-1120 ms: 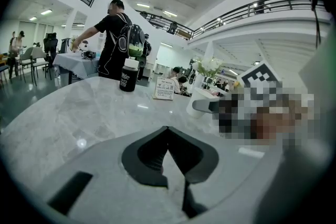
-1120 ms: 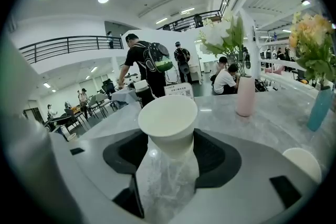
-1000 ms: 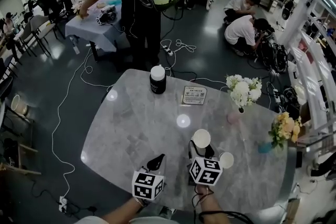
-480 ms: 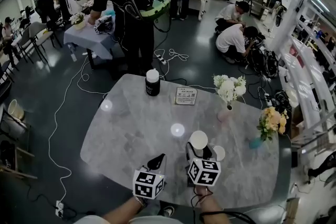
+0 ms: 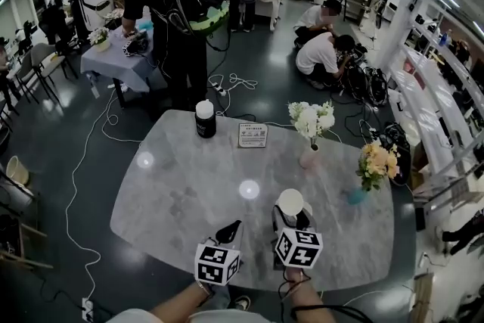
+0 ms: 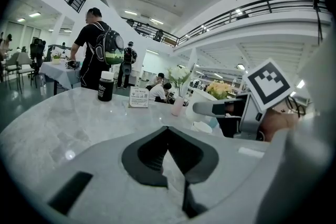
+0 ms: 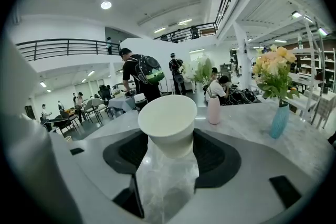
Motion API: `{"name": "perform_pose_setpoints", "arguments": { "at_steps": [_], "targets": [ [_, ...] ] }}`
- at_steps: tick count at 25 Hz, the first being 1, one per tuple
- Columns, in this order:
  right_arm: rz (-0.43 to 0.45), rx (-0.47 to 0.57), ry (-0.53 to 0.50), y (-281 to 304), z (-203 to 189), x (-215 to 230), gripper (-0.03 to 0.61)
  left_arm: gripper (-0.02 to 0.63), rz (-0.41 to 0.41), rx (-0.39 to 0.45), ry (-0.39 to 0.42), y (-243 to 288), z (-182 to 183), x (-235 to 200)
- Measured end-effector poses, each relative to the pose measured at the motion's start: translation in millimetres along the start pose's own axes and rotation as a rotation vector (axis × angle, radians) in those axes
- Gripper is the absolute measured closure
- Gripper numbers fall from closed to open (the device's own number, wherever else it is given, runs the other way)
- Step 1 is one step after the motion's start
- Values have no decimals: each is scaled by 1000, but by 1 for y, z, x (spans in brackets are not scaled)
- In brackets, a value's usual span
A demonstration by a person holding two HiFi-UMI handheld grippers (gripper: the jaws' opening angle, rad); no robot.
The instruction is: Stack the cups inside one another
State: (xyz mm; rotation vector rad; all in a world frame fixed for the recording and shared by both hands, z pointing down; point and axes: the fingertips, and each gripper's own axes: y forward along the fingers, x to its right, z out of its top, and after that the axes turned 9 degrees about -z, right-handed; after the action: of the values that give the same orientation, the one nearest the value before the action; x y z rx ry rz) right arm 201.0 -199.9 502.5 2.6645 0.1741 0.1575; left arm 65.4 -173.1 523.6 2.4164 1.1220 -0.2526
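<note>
R gripper (image 5: 290,219) jaws wide, clamped on white cup (image 5: 290,200), cup upright over table (image 5: 189,185), L gripper (image 5: 229,229) jaws together, empty, beside R.

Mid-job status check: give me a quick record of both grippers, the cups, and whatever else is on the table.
right gripper: shut on white cup, mouth up
left gripper: jaws together, nothing between them
second cup: on the table by the right gripper, mouth up
other items: black jar, sign card, pink vase, blue vase
stacking: not yet done
</note>
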Motion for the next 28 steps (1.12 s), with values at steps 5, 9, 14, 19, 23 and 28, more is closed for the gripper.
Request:
{"name": "perform_pose_setpoints", "arguments": {
  "at_steps": [5, 9, 14, 19, 23, 28],
  "targets": [
    [-36, 8, 17, -7, 1, 23, 336, 617, -31, -6, 13, 12, 2, 15],
    [-64, 9, 36, -12, -1, 41, 336, 617, -61, -17, 26, 24, 1, 28],
    [-91, -1, 55, -15, -10, 61, 336, 617, -92, -40, 32, 38, -7, 43],
    [-112, -13, 67, -15, -17, 74, 336, 617, -113, -60, 36, 48, -12, 50],
    [-118, -20, 74, -12, -19, 79, 336, 617, -117, -71, 34, 53, -14, 51],
    [-121, -27, 82, -7, -23, 80, 336, 617, -117, -86, 30, 57, -19, 48]
  ]
}}
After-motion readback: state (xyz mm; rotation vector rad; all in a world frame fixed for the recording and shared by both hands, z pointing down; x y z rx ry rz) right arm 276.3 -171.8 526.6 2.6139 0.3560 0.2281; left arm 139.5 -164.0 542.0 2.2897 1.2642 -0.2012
